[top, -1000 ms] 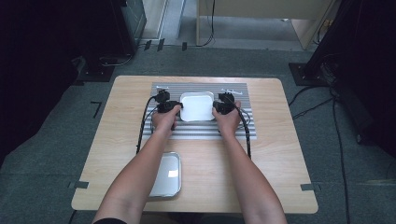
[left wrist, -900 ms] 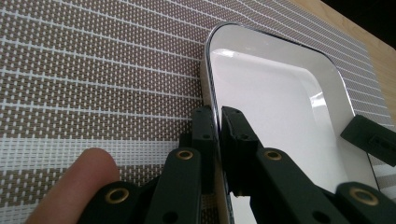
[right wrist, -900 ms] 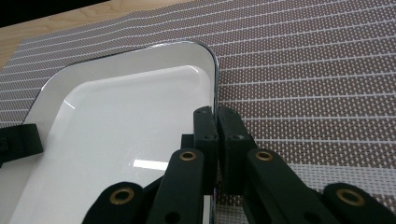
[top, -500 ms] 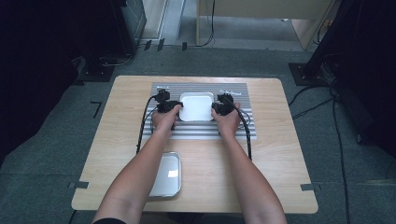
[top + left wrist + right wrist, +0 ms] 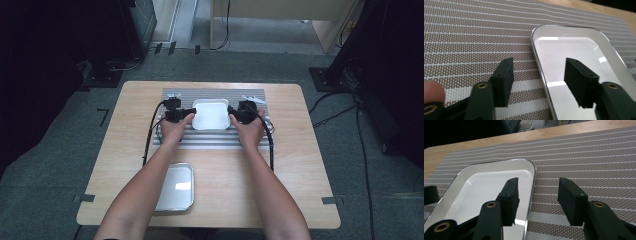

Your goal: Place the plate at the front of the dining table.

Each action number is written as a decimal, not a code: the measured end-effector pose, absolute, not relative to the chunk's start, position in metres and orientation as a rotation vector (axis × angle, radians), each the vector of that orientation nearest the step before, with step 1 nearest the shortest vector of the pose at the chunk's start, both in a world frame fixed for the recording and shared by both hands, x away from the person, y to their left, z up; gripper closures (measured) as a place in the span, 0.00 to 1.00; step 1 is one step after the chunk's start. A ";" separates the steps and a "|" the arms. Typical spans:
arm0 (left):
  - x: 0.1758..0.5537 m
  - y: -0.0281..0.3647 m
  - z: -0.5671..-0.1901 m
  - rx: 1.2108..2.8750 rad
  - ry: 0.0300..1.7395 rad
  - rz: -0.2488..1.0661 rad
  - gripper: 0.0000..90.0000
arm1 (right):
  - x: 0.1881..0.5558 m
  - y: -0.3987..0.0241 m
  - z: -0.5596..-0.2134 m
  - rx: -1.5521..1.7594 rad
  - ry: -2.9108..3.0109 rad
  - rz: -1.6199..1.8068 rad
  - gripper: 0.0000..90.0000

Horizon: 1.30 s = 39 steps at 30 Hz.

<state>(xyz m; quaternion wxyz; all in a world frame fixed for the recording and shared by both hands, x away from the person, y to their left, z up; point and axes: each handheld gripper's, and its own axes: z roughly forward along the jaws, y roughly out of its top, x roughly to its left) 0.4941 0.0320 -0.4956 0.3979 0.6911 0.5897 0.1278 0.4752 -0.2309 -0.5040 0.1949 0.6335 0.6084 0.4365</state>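
Note:
A shiny square metal tray (image 5: pixel 211 114) lies flat on a striped grey mat (image 5: pixel 210 141) in the middle of the table. My left gripper (image 5: pixel 190 116) is at the tray's left edge and my right gripper (image 5: pixel 231 116) at its right edge. In the left gripper view the gripper (image 5: pixel 539 75) has just been opening and is open, with the tray (image 5: pixel 574 50) rim between its jaws, untouched. In the right gripper view the gripper (image 5: pixel 537 192) has also just been opening. It straddles the tray (image 5: pixel 486 185) rim without pressing on it.
A second metal tray (image 5: pixel 175 187) lies near the table's front edge, left of centre. Small white things (image 5: pixel 252 97) sit at the mat's back corners. Bare wooden table (image 5: pixel 300 165) surrounds the mat. Cables trail from both grippers towards the person.

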 end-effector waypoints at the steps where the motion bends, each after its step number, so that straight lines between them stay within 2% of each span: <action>1: 0.492 0.031 -0.495 1.766 1.496 0.342 0.41 | 0.474 -0.232 -0.503 1.780 1.692 1.222 0.56; 3: 0.488 0.031 -0.493 1.784 1.499 0.357 0.37 | 0.472 -0.235 -0.501 1.801 1.683 1.230 0.53; 5: 0.484 0.035 -0.492 1.774 1.502 0.363 0.36 | 0.470 -0.236 -0.499 1.810 1.700 1.234 0.46; 10: 0.477 0.049 -0.487 1.728 1.520 0.342 0.32 | 0.464 -0.242 -0.494 1.815 1.734 1.259 0.42; 12: 0.473 0.054 -0.484 1.716 1.514 0.346 0.31 | 0.461 -0.242 -0.492 1.807 1.725 1.243 0.34; 27: 0.439 0.109 -0.477 1.680 1.507 0.355 0.28 | 0.430 -0.244 -0.481 1.715 1.786 1.218 0.32; 39: 0.419 0.134 -0.476 1.631 1.525 0.367 0.29 | 0.411 -0.260 -0.486 1.667 1.819 1.201 0.29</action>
